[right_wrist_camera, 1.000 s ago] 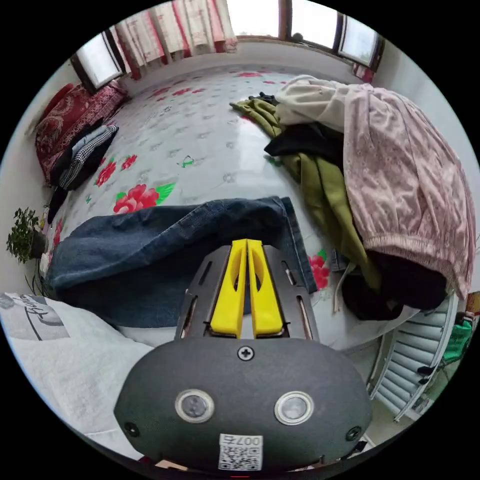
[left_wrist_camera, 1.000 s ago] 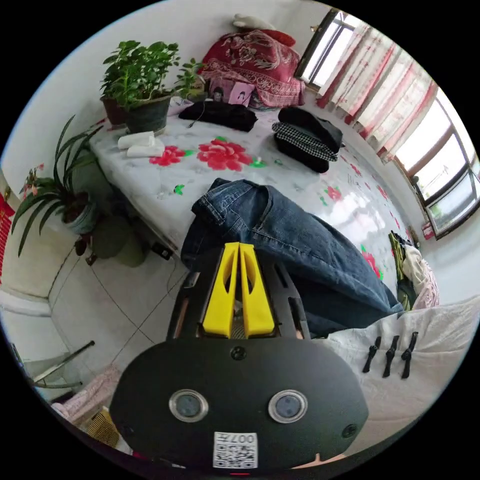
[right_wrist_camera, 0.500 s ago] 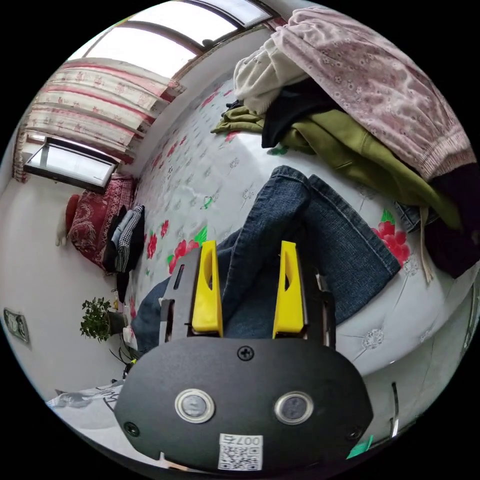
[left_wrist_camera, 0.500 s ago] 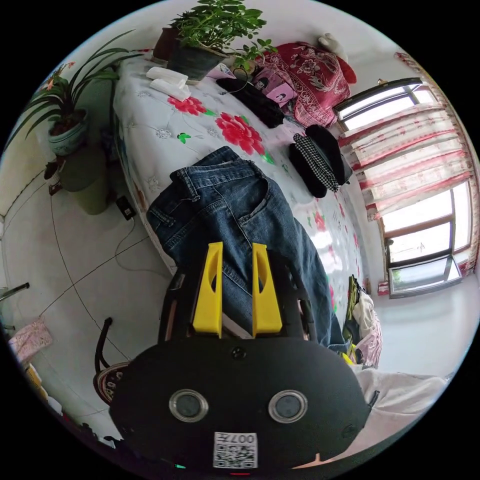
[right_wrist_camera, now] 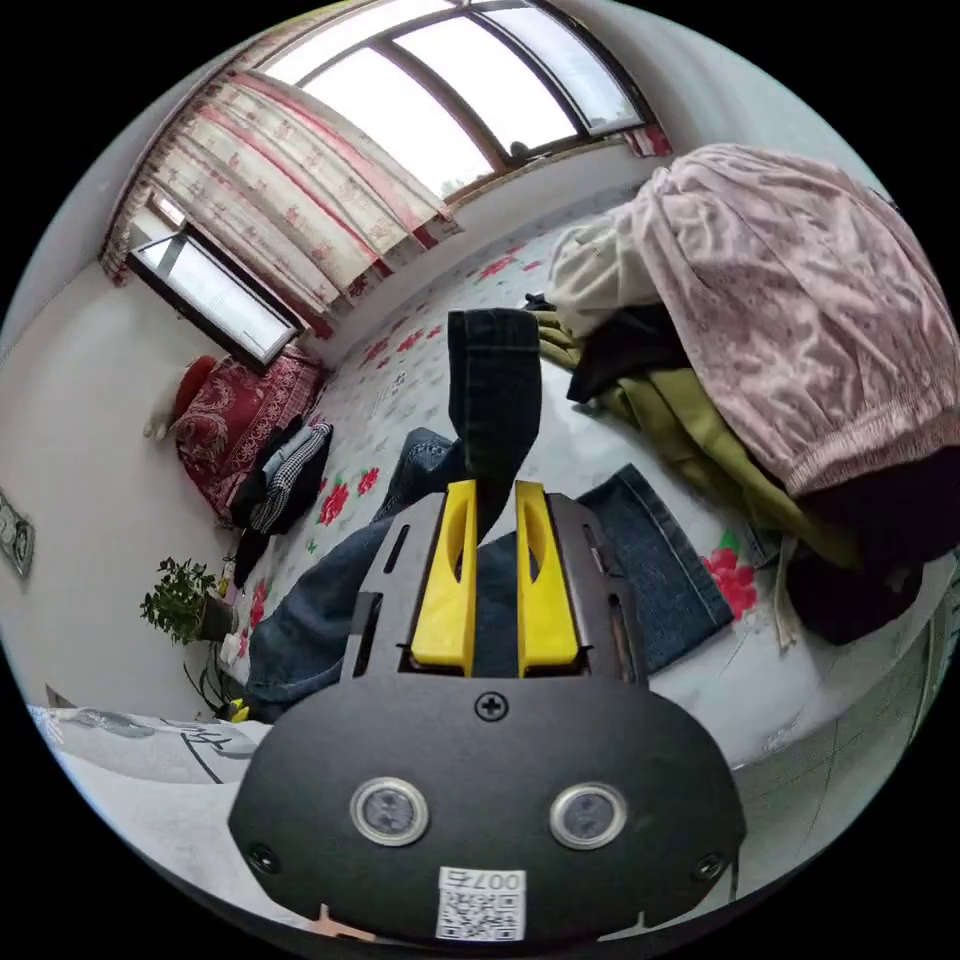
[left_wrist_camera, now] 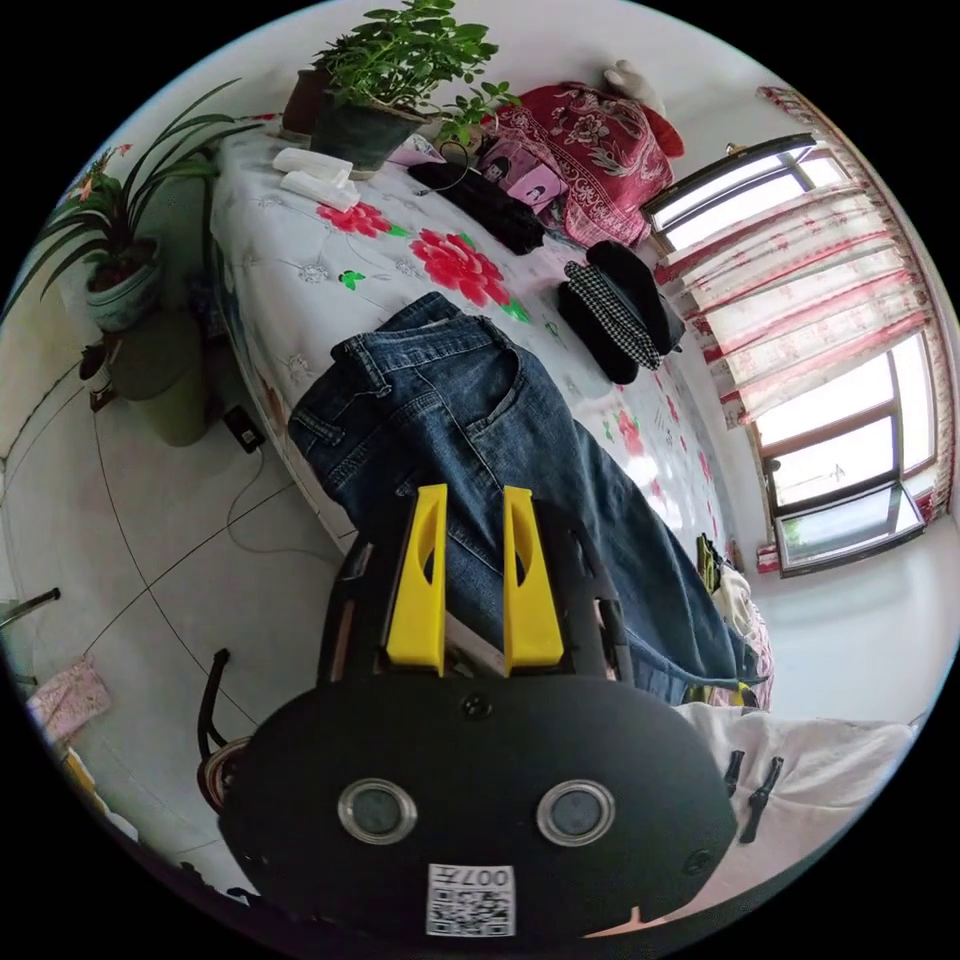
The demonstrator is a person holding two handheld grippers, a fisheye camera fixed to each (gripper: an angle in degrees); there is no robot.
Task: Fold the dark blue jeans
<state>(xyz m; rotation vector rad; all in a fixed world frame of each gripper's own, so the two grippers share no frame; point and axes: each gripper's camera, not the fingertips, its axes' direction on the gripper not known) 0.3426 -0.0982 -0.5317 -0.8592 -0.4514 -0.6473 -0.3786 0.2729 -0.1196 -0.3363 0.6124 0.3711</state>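
Observation:
The dark blue jeans (left_wrist_camera: pixel 470 400) lie along the near edge of the flowered bed (left_wrist_camera: pixel 300 260), with the waist hanging a little over the side. In the left gripper view, my left gripper (left_wrist_camera: pixel 474 492) sits over the hip area; its yellow jaws stand apart with denim showing between them. In the right gripper view, my right gripper (right_wrist_camera: pixel 490 487) is shut on one jeans leg (right_wrist_camera: pixel 492 380), whose hem end stands up above the jaws. The other leg (right_wrist_camera: pixel 650 570) lies flat on the bed.
A heap of pink, olive and black clothes (right_wrist_camera: pixel 780 320) sits on the bed close to the leg ends. Folded dark clothes (left_wrist_camera: pixel 620 310), a red cushion (left_wrist_camera: pixel 590 140) and potted plants (left_wrist_camera: pixel 380 80) are further along. A person's white garment (left_wrist_camera: pixel 820 770) is close by.
Both grippers were shut a second ago, then opened over the jeans. The right jaws have since narrowed onto one leg and raised its end. The left jaws stay apart.

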